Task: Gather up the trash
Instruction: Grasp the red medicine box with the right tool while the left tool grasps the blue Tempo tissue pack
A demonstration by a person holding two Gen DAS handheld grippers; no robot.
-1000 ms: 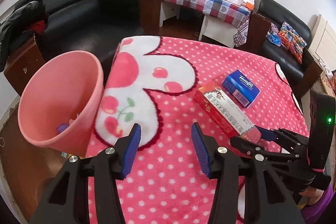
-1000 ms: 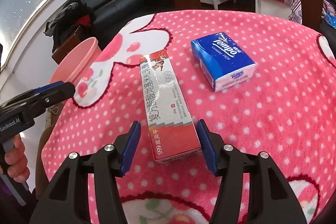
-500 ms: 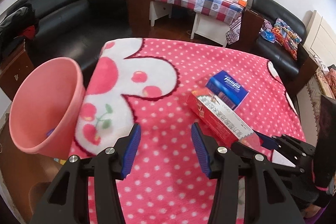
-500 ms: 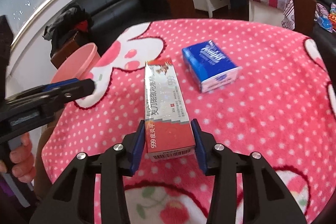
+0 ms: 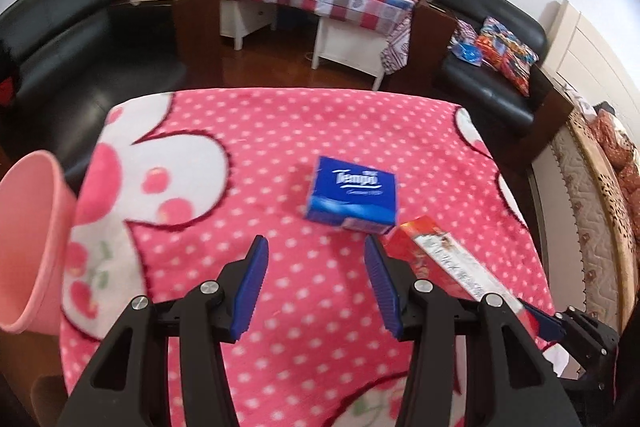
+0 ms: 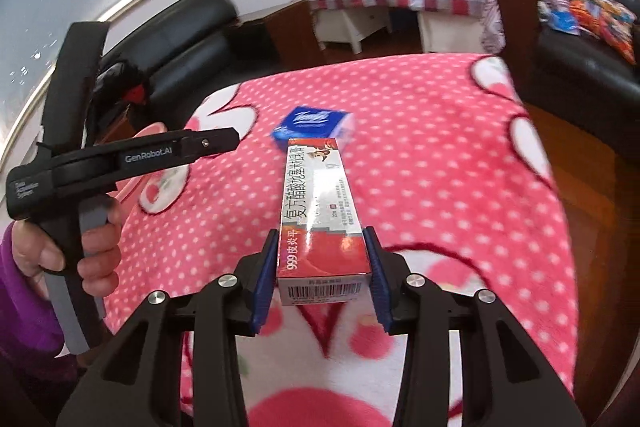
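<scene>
1. The red carton (image 6: 322,211) looks light, stiff and hollow, a long thin cardboard box that would dent under a hard squeeze; its near end is a fair place to hold.
2. The right gripper (image 6: 323,269) pinches that near end, pads on both long sides, with the far end jutting toward the blue tissue pack (image 5: 352,195).
3. The left gripper (image 5: 314,287) hangs spread and empty above the pink blanket (image 5: 280,131); the pink bin (image 5: 28,247) sits at the blanket's left edge.

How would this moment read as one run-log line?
right tongs: gripping red box | left tongs: open, empty | tissue pack: on blanket
</scene>
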